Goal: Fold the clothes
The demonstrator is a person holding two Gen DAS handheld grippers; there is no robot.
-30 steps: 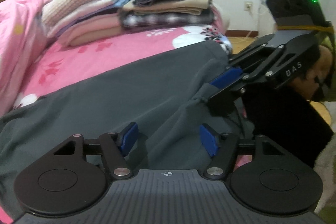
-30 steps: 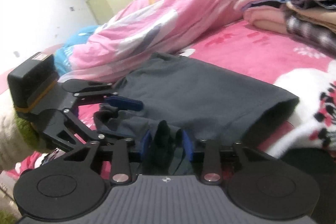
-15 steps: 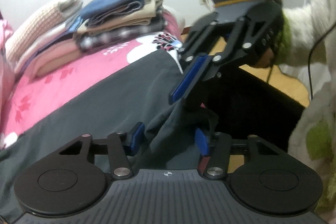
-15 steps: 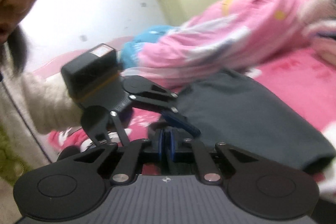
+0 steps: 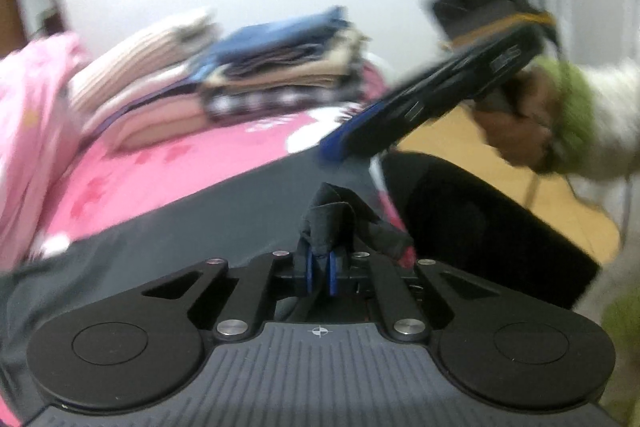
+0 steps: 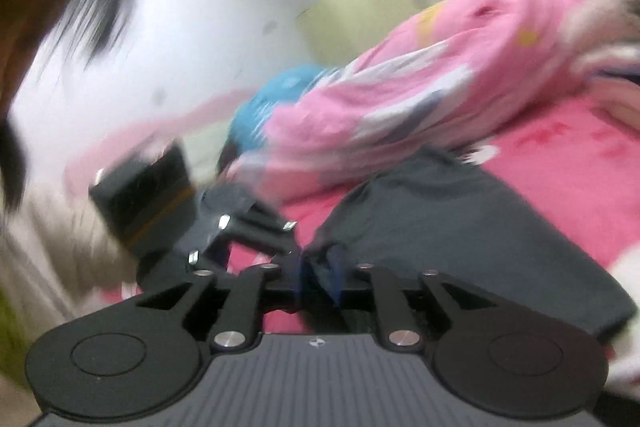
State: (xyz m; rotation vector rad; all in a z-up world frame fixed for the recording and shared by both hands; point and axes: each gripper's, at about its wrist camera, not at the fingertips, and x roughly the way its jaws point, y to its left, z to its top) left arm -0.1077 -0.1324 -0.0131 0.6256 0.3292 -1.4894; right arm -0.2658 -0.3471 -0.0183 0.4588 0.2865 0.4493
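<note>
A dark grey garment lies spread across the pink bedsheet. My left gripper is shut on a bunched edge of it, and the fabric sticks up just past the blue pads. The right gripper's fingers hover over the garment's far corner, a little above and right of the left one. In the right wrist view the garment peaks up into my right gripper. Its jaws are opening, with a fold of cloth still between the parted pads. Both views are blurred.
A stack of folded clothes sits at the back of the bed. A rumpled pink quilt runs along one side. A black object stands off the bed's edge above a wooden floor. The person's hand holds the right gripper.
The left jaws have closed onto the bunched garment edge. The right gripper rose, pinched shut on the cloth half a second ago, and its pads have parted again.
</note>
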